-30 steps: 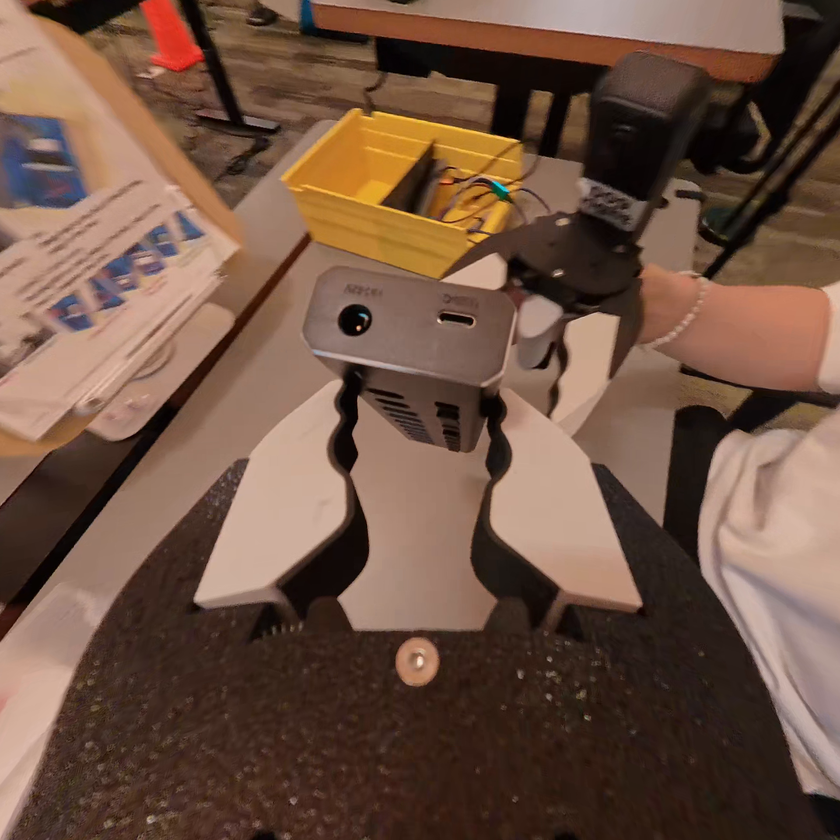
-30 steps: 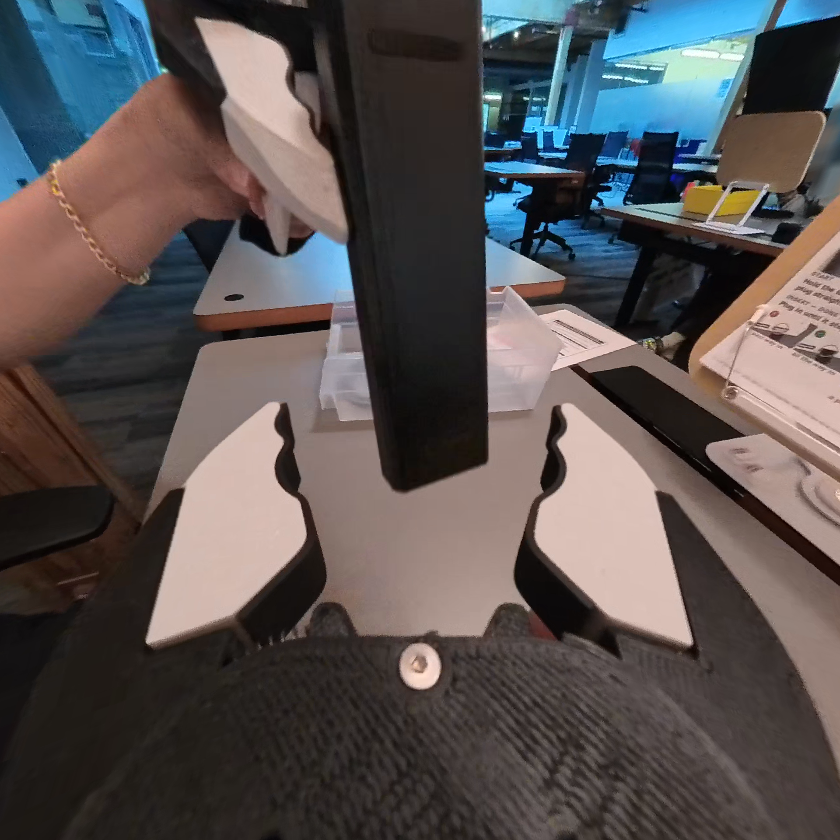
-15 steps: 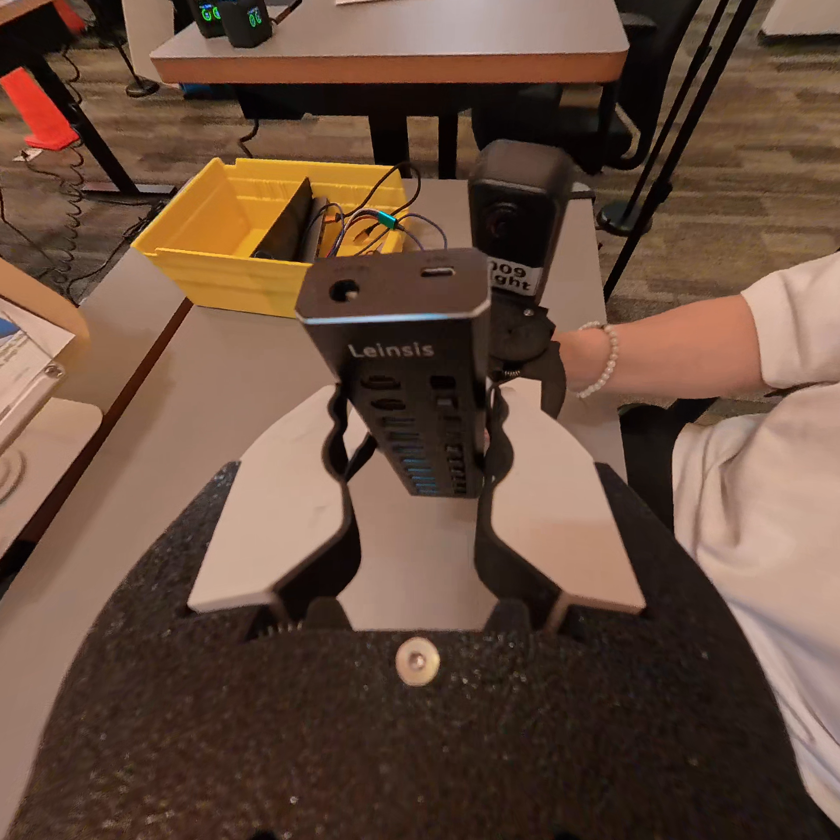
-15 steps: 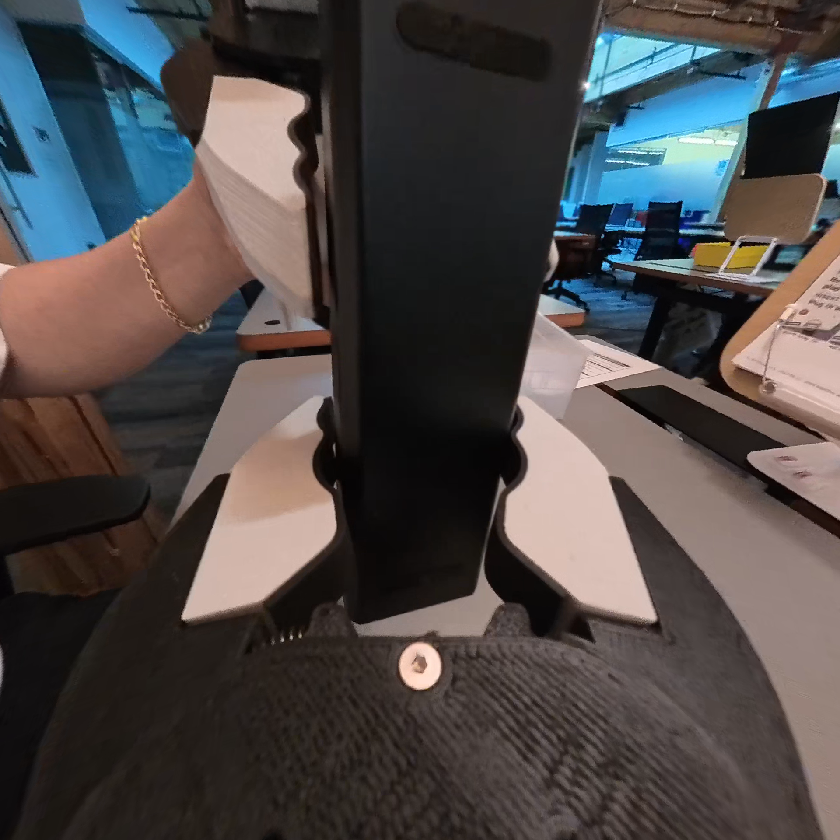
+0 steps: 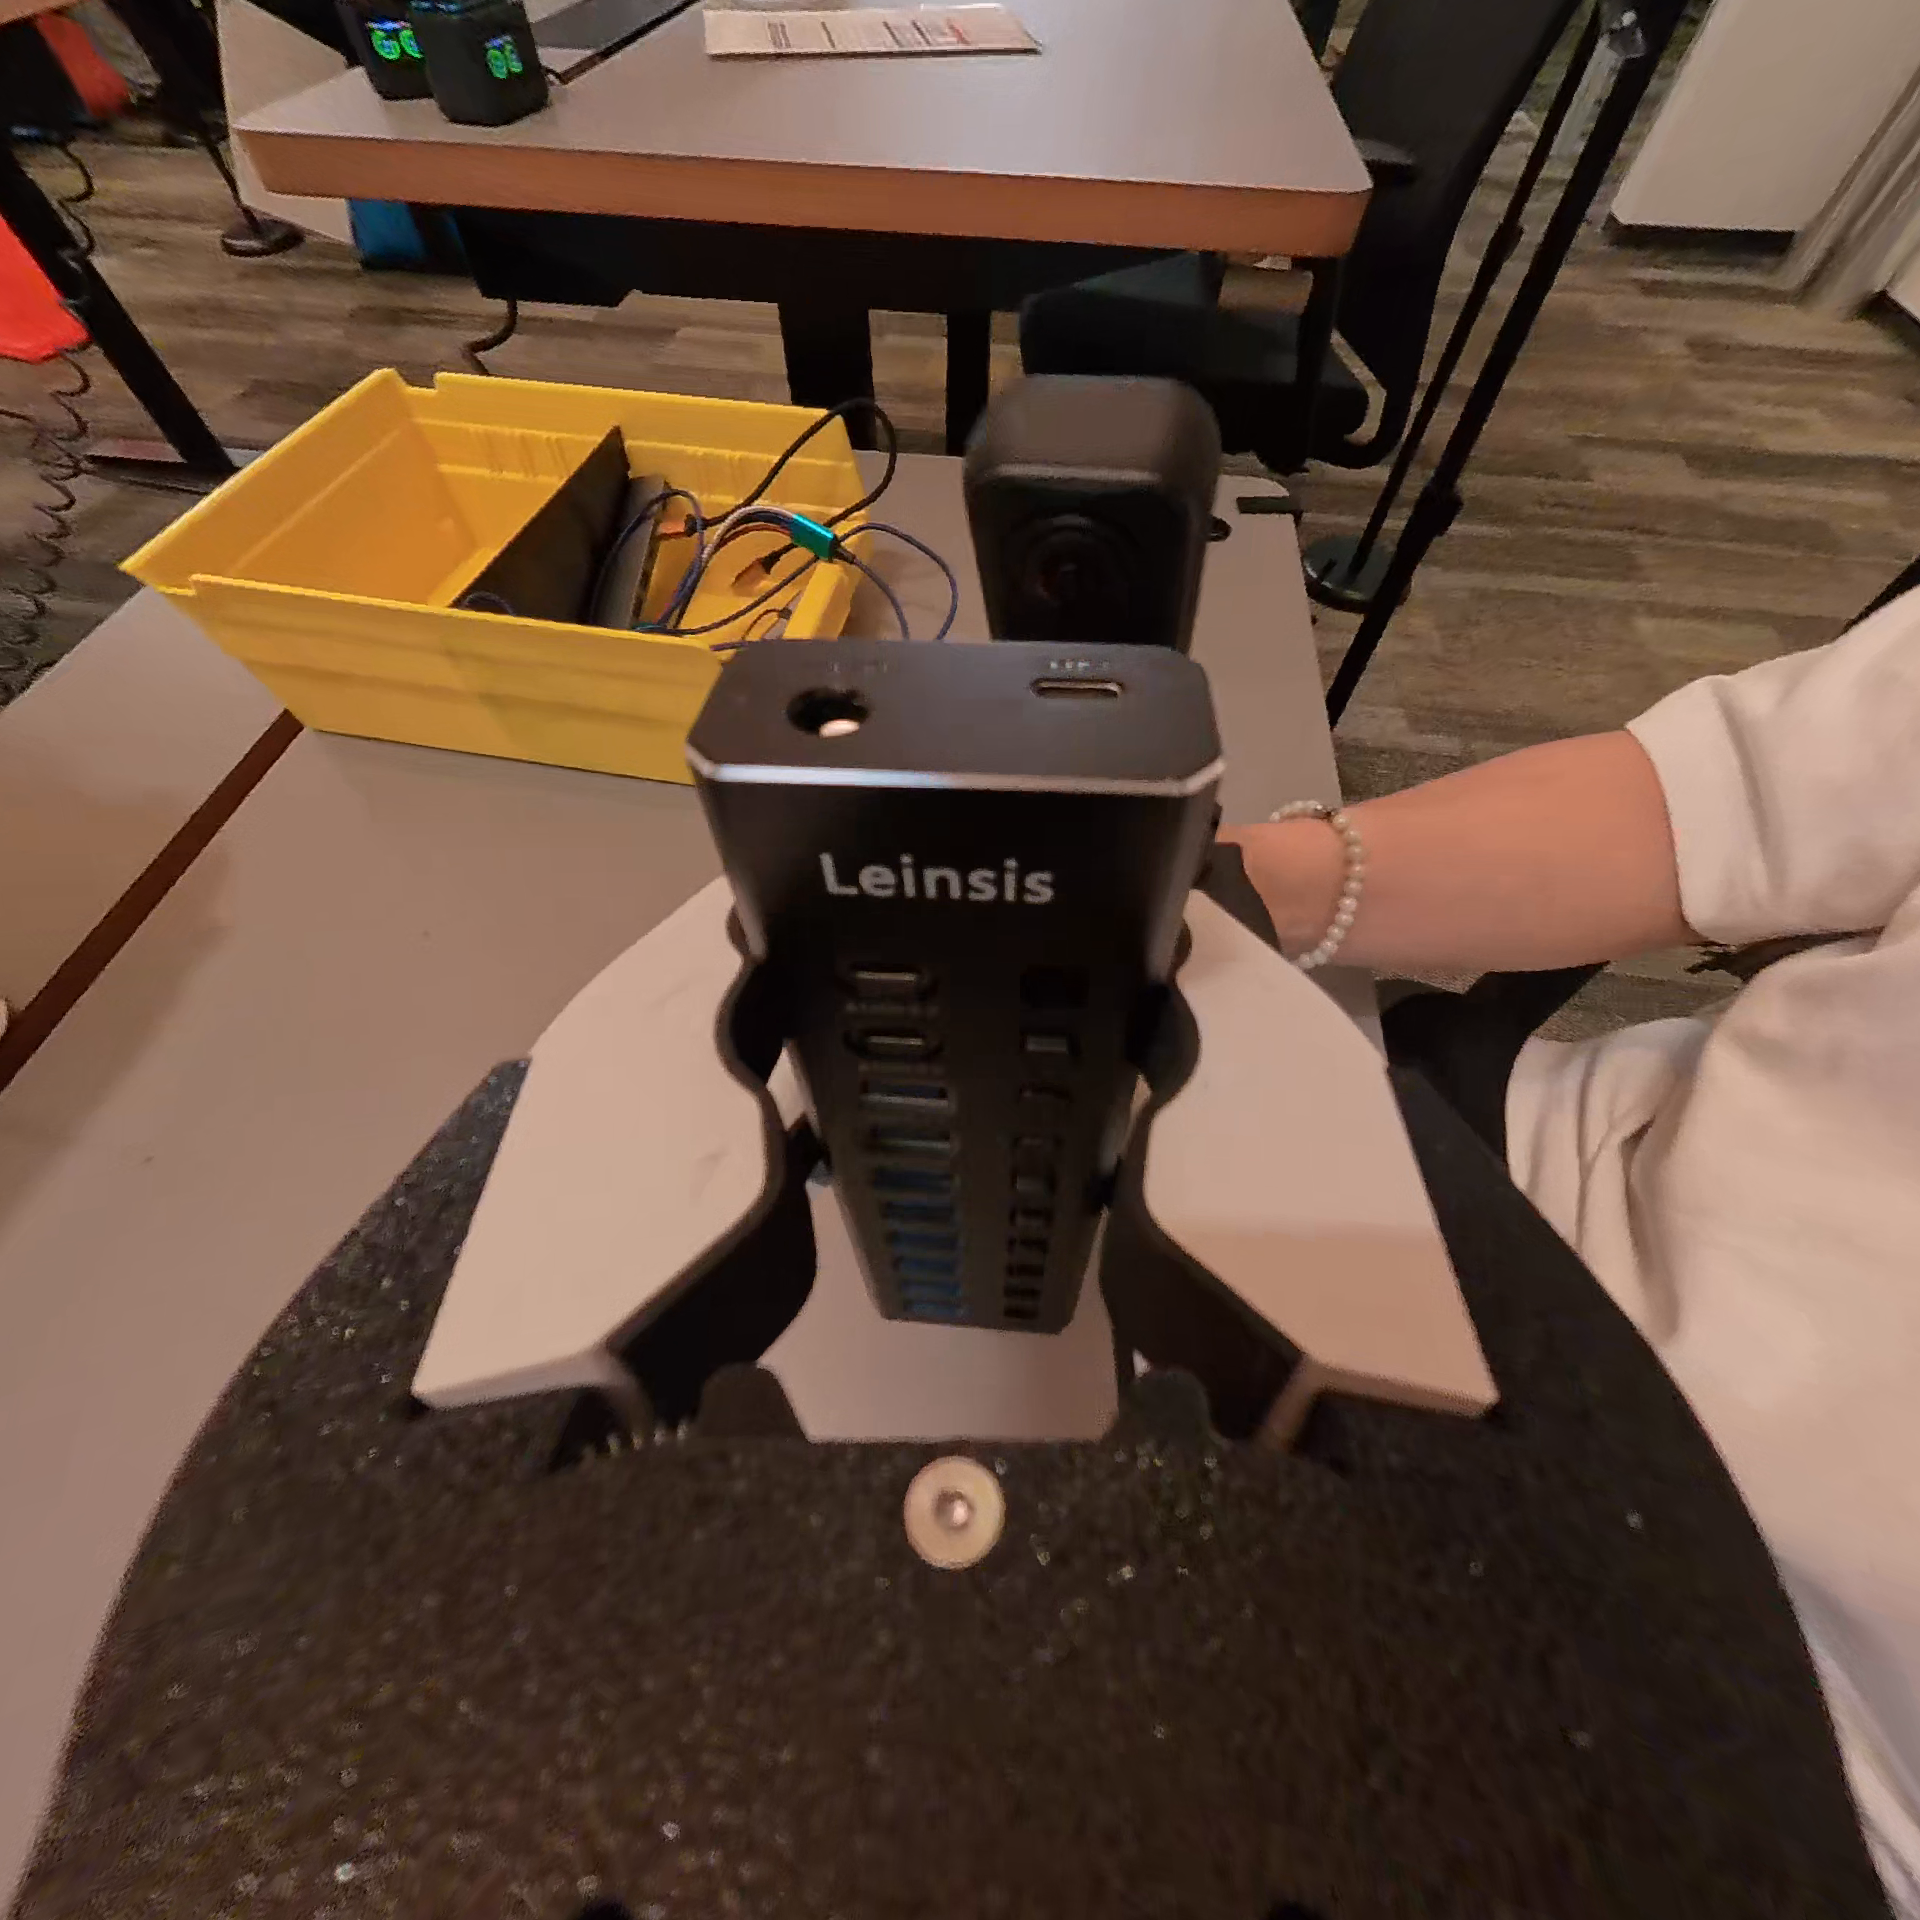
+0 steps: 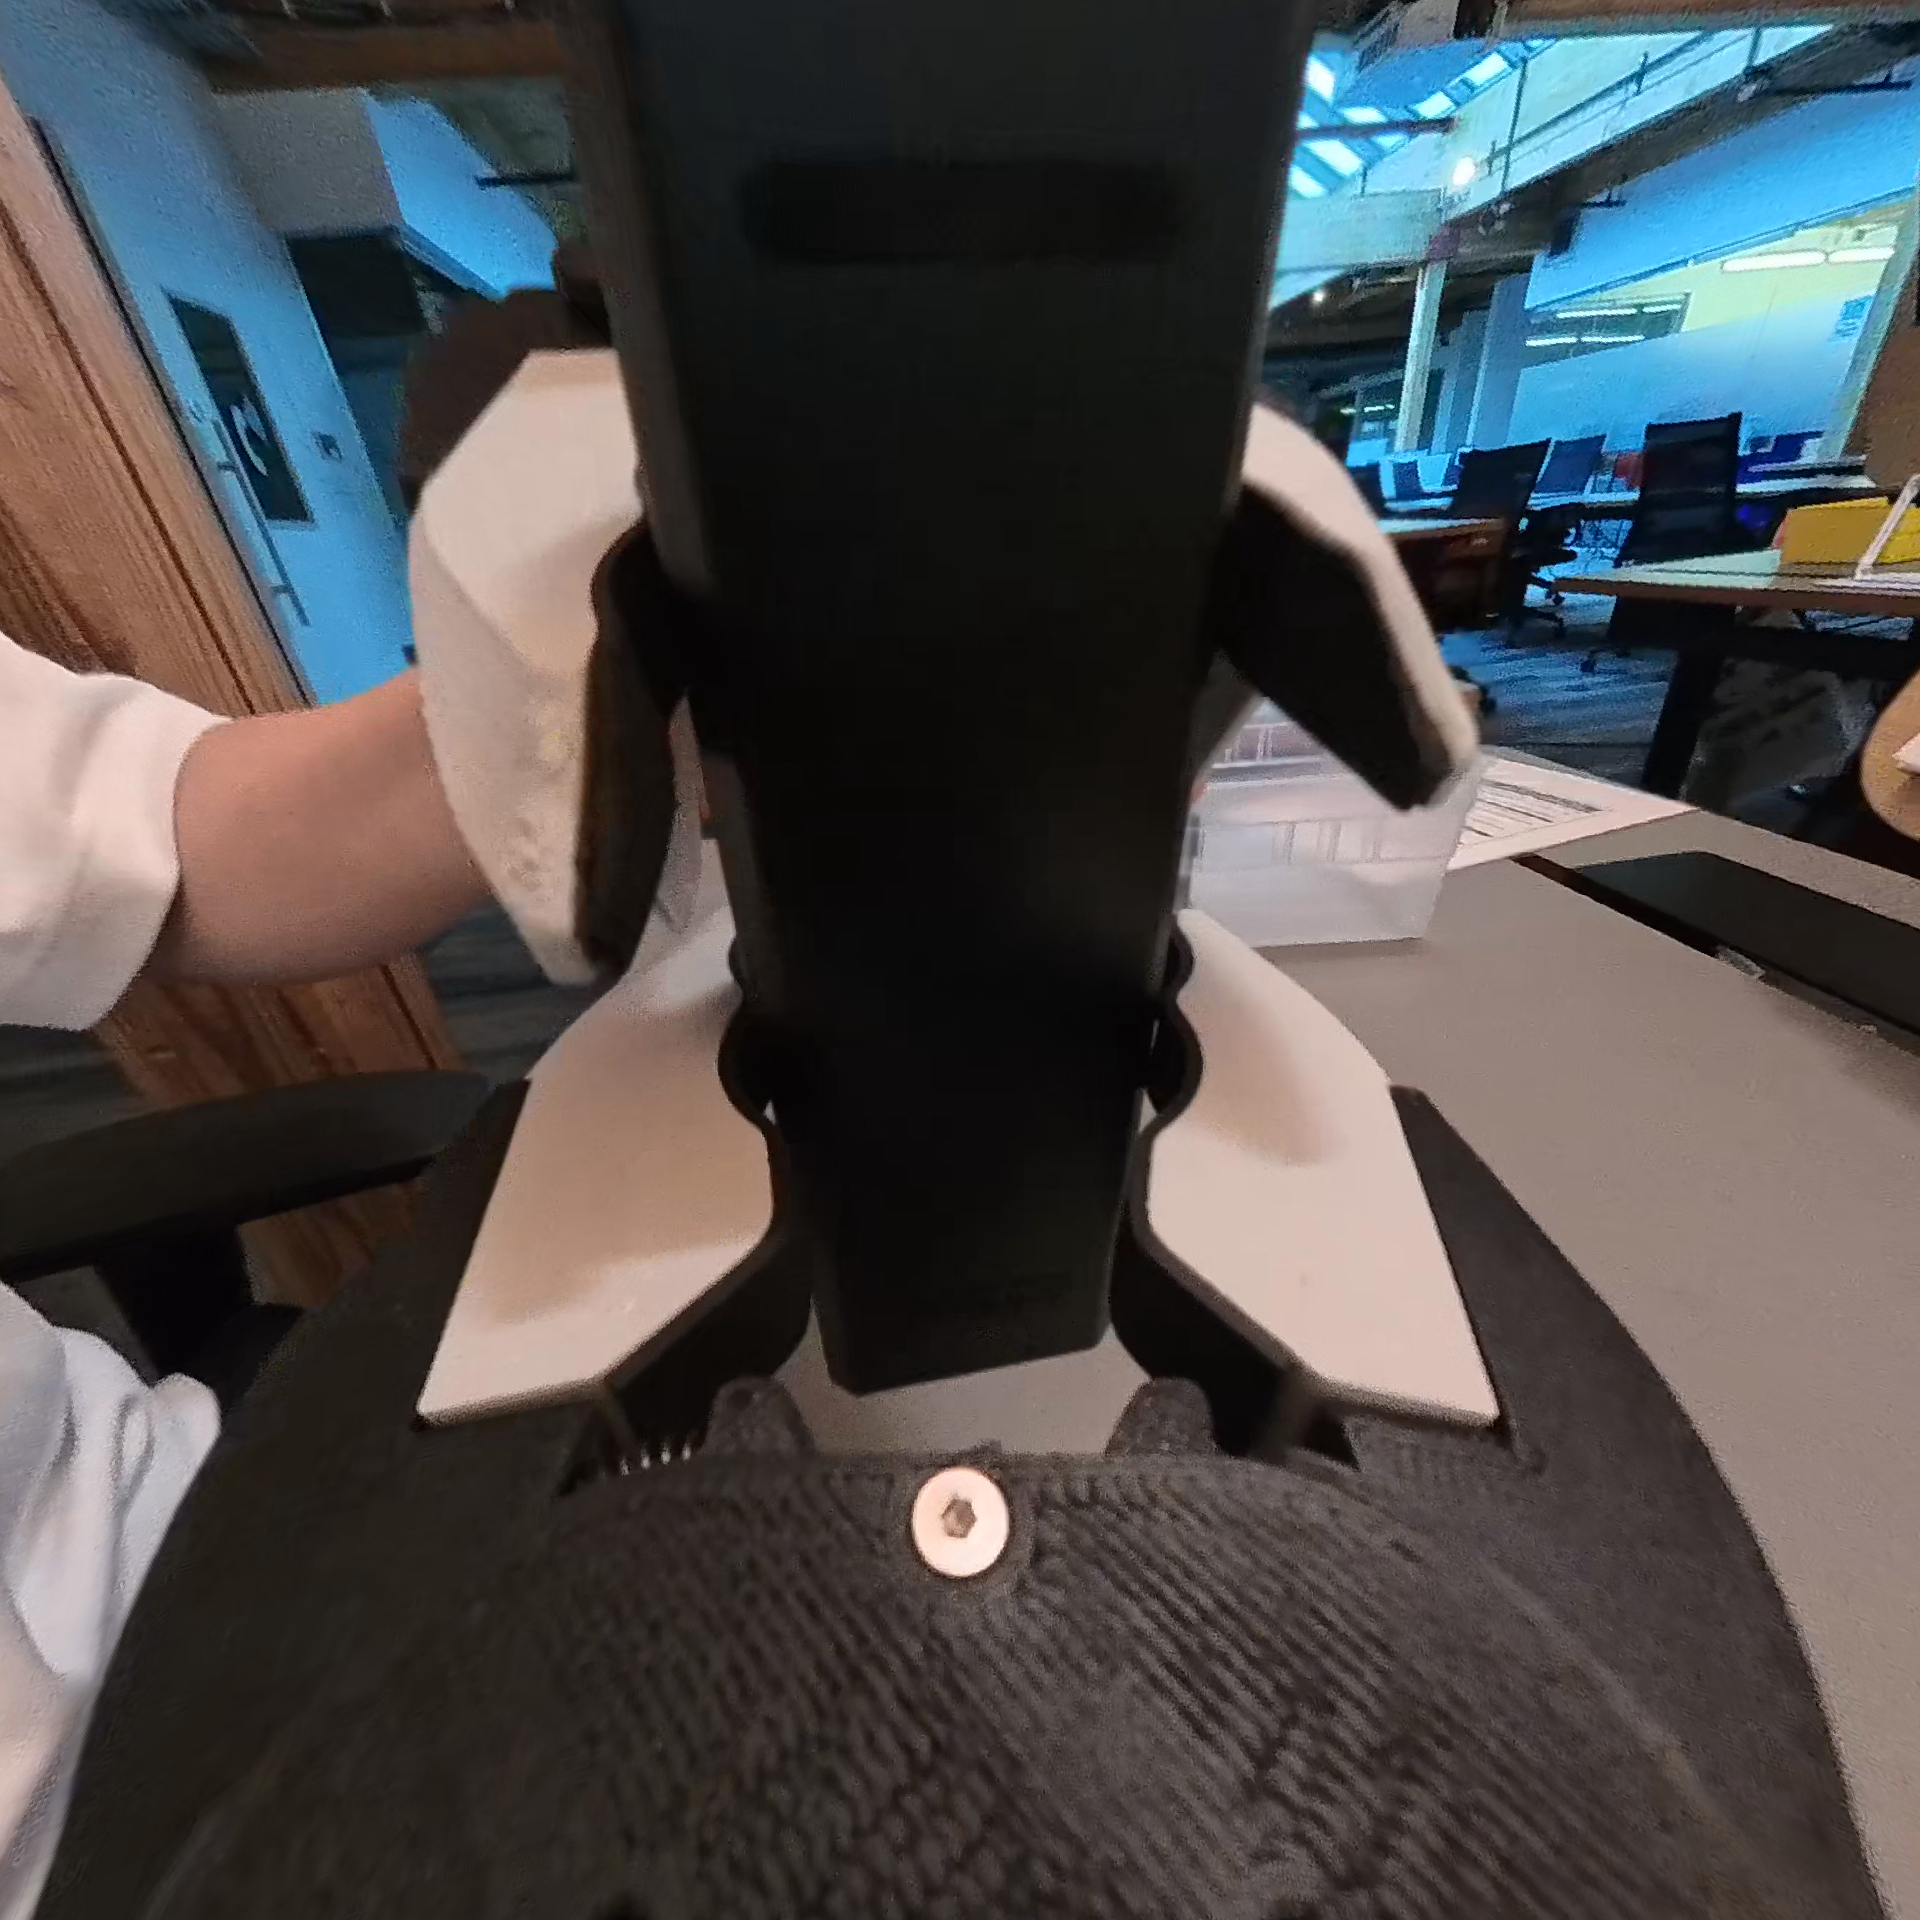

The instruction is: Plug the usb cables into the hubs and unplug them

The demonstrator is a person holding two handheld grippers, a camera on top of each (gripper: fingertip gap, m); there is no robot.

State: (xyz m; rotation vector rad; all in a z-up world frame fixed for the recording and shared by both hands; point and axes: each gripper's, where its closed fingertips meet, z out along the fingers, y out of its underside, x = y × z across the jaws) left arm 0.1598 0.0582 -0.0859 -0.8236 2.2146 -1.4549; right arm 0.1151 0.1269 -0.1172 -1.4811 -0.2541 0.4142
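A black multi-port USB hub (image 5: 956,831) stands upright above the grey table (image 5: 364,935). My left gripper (image 5: 951,1018) is shut on its sides, with the port face toward the left camera. In the right wrist view the hub's plain back (image 6: 935,520) fills the middle, and my right gripper (image 6: 956,1039) is shut on its lower end. The left gripper's white fingers (image 6: 499,675) clasp the hub higher up. Several USB cables (image 5: 748,551) lie tangled in a yellow bin (image 5: 416,644). No cable is in the hub's visible ports.
The right gripper's camera housing (image 5: 1091,509) rises just behind the hub. A clear plastic box (image 6: 1320,862), a sheet of paper (image 6: 1538,810) and a black pad (image 6: 1766,914) lie on the table. The person's arm (image 5: 1507,842) reaches in from the right. Left tips to right tips: about 8 cm.
The right gripper, open a second ago, has closed on the hub's lower end. The left gripper has tipped the hub upright so its port face shows.
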